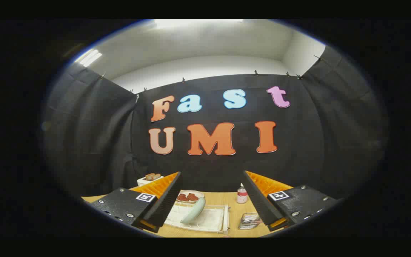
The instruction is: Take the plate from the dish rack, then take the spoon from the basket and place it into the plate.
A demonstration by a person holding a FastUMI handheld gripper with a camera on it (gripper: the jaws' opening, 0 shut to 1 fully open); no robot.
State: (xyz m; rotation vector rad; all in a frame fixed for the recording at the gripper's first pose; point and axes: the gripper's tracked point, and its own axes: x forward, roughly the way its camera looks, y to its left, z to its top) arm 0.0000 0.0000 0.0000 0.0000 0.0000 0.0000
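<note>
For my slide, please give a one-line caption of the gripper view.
Open tool held high above the table, pale plate standing in the dish rack ahead between its fingers.

The gripper [209, 207] is held high above the tabletop [234, 214], with its two fingers [162, 203] spread wide apart and nothing gripped between them. The fingers are angled forward and slightly downward, it seems, though the fisheye view makes the tilt hard to judge.

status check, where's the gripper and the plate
Gripper open, holding nothing, high above the table. Plate upright in dish rack, ahead between the fingers. Basket right of rack. Nothing blocking.
</note>
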